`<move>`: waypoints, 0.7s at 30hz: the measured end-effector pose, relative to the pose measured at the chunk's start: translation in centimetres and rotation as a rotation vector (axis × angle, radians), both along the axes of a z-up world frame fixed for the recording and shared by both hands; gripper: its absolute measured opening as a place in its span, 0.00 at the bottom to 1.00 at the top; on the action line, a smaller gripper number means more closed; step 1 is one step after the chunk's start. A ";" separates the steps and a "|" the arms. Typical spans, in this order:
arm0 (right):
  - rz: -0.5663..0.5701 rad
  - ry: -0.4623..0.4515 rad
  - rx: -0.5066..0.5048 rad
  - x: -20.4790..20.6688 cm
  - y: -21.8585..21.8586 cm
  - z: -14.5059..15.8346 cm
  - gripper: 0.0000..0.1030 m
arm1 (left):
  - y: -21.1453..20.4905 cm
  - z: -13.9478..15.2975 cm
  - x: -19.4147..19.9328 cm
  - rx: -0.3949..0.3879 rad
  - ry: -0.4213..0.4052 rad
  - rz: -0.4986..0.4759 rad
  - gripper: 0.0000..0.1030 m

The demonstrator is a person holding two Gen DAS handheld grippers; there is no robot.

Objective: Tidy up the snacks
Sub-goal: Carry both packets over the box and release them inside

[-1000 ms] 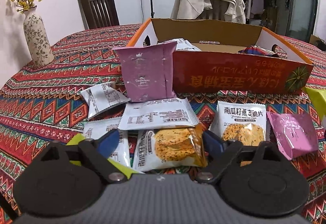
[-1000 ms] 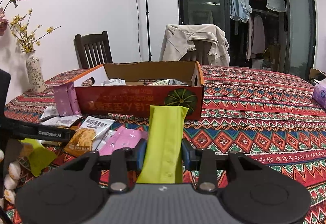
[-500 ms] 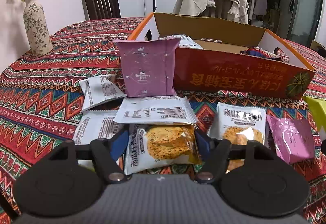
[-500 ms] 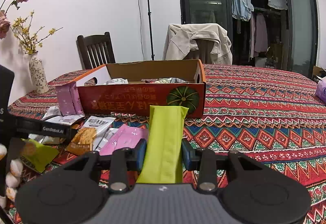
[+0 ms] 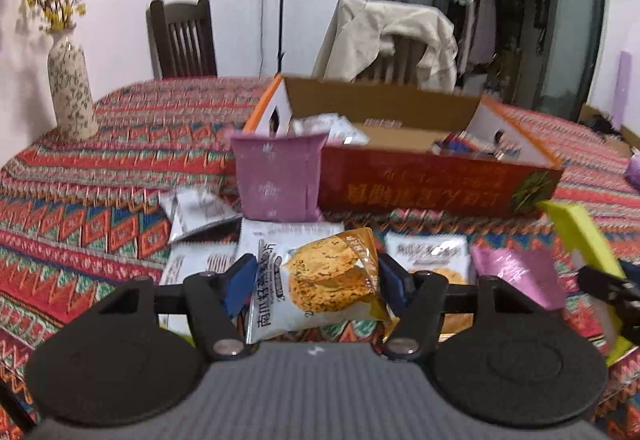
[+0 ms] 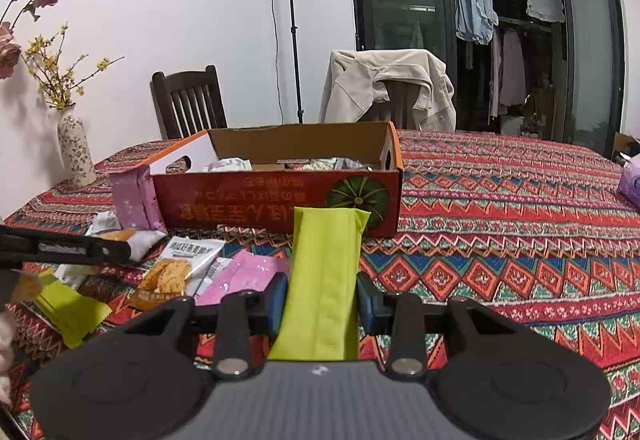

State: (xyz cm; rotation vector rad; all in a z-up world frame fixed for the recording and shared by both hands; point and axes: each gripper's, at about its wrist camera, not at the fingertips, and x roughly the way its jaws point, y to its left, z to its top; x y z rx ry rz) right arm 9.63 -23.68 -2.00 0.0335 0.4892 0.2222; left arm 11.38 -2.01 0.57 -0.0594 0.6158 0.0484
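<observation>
My left gripper [image 5: 316, 280] is shut on a biscuit packet [image 5: 320, 284] with a clear front and orange edge, held above the table. My right gripper [image 6: 322, 300] is shut on a long lime-green packet [image 6: 324, 276], also seen at the right in the left wrist view [image 5: 576, 236]. The open red cardboard box [image 5: 432, 188] [image 6: 280, 204] stands ahead with several packets inside. A purple packet [image 5: 278, 180] [image 6: 136, 200] leans upright against its front left. White, biscuit and pink packets [image 5: 516, 272] [image 6: 244, 276] lie on the cloth in front of it.
A patterned red tablecloth [image 6: 500, 220] covers the table. A flowered vase [image 5: 72, 92] [image 6: 76, 148] stands at the far left edge. Two chairs [image 6: 188, 100], one draped with a beige jacket [image 6: 388, 88], stand behind the table. A lime-green packet [image 6: 72, 308] lies at left.
My left gripper closed on the biscuit packet and lifted it off the table, tilting the view up. My right gripper kept hold of the lime-green packet and barely moved.
</observation>
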 end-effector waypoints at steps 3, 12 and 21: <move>0.002 -0.017 -0.007 0.1 0.2 0.6 0.34 | -0.2 1.4 -0.4 -0.003 -0.046 -0.023 0.64; 0.011 -0.084 -0.026 1.3 1.1 4.0 0.34 | -1.1 5.6 0.7 0.000 -0.154 -0.057 0.65; 0.009 -0.122 -0.011 4.5 2.1 7.3 0.34 | -2.1 8.4 3.4 -0.019 -0.219 -0.071 0.65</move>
